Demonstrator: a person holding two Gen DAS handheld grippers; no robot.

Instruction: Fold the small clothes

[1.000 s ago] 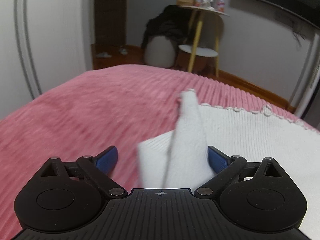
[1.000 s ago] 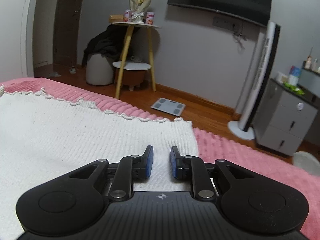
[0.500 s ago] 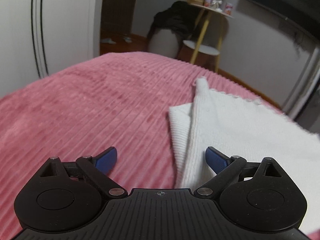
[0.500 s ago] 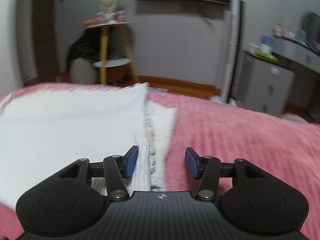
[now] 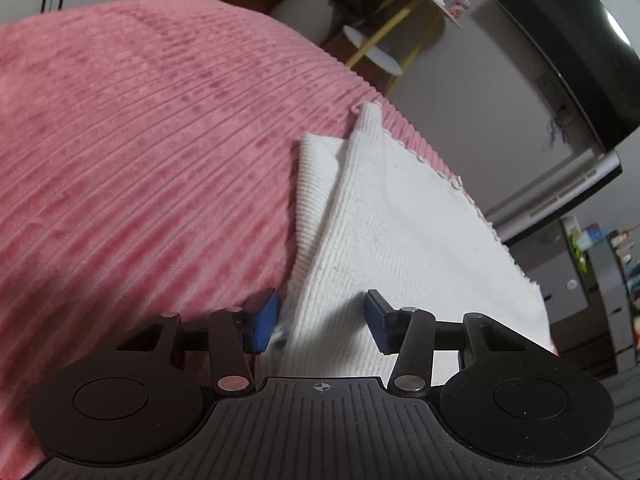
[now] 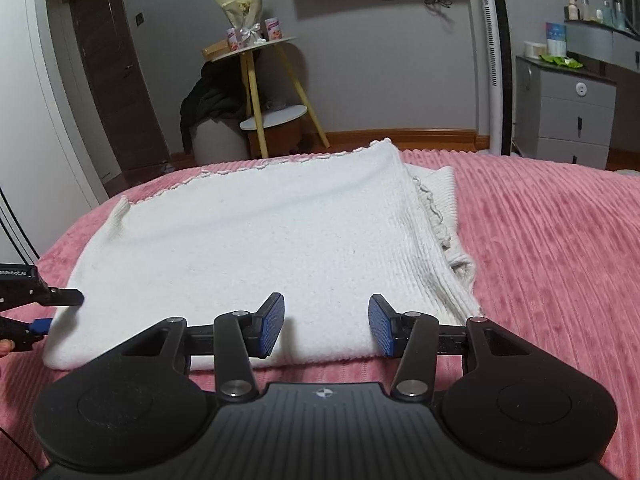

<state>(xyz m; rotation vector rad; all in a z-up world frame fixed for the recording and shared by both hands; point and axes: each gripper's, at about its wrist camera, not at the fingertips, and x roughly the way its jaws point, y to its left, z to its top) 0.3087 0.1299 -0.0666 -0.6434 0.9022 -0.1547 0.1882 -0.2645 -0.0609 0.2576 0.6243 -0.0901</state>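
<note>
White knit garment lies folded flat on the pink ribbed bedspread, both my grippers hovering at its near edge.

My left gripper has just been closing its fingers, now half spread over the garment's lower left corner, the left pad at the cloth's edge, pinching nothing. My right gripper holds its fingers half spread above the near hem at lower centre, clear of it. A sleeve edge peeks out right.
</note>
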